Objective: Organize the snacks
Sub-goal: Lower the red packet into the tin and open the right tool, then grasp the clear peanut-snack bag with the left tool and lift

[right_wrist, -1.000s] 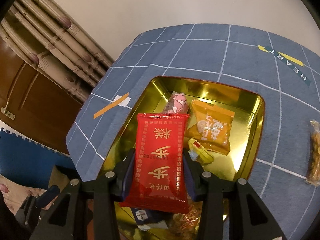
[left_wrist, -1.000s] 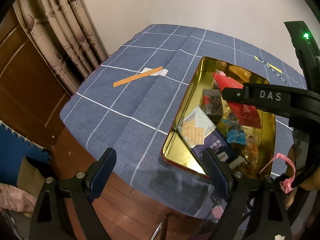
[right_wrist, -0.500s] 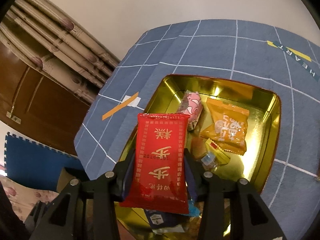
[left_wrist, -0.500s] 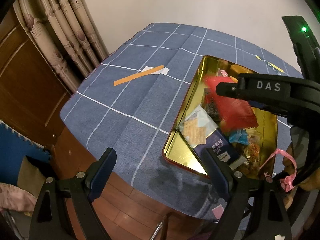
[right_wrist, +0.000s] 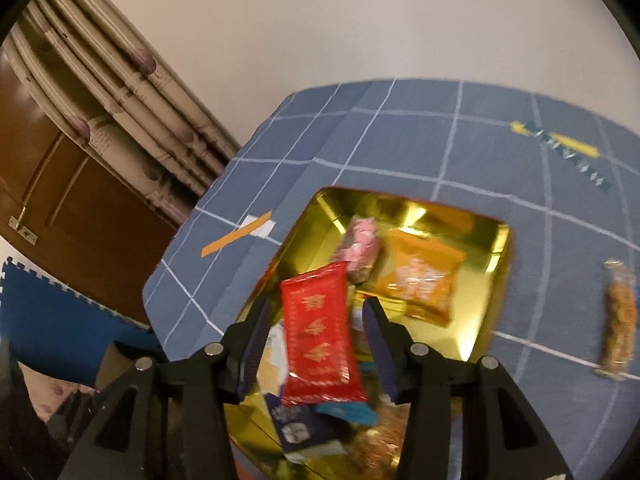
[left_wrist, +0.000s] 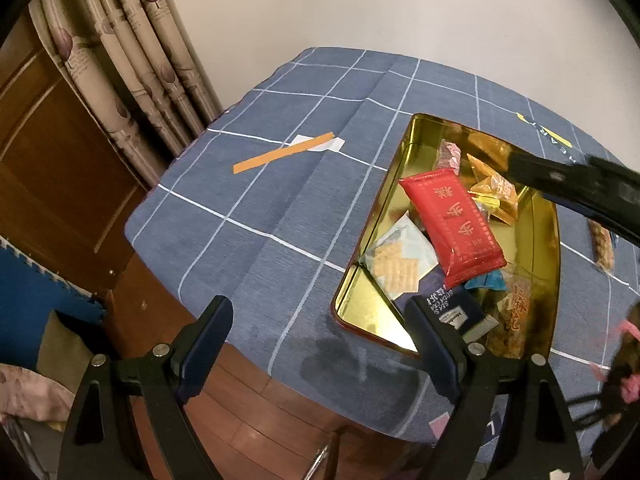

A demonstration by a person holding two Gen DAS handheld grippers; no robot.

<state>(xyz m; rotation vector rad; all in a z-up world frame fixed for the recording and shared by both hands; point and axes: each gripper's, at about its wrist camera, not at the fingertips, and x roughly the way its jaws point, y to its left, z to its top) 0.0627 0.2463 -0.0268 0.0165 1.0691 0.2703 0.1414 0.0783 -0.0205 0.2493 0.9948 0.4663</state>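
Observation:
A gold tin tray (left_wrist: 362, 308) (right_wrist: 496, 248) on the blue checked tablecloth holds several snack packets. A red packet (left_wrist: 454, 226) (right_wrist: 320, 332) lies loose on top of the pile in the tray. My right gripper (right_wrist: 316, 340) is open above it, fingers apart on either side and not touching it; its arm (left_wrist: 576, 188) crosses the left wrist view. My left gripper (left_wrist: 320, 344) is open and empty over the table's near edge, left of the tray. A pink packet (right_wrist: 362, 246) and an orange packet (right_wrist: 424, 276) lie at the tray's far end.
A long clear packet of brown snacks (right_wrist: 618, 328) lies on the cloth right of the tray. An orange paper strip (left_wrist: 282, 153) lies on the cloth to the left. Curtains (left_wrist: 132, 64) and a wooden door stand beyond the table's left edge.
My right gripper has opened and let go of the red packet, which has dropped onto the pile in the tray. The gripper has drawn back upward. The left gripper has barely moved.

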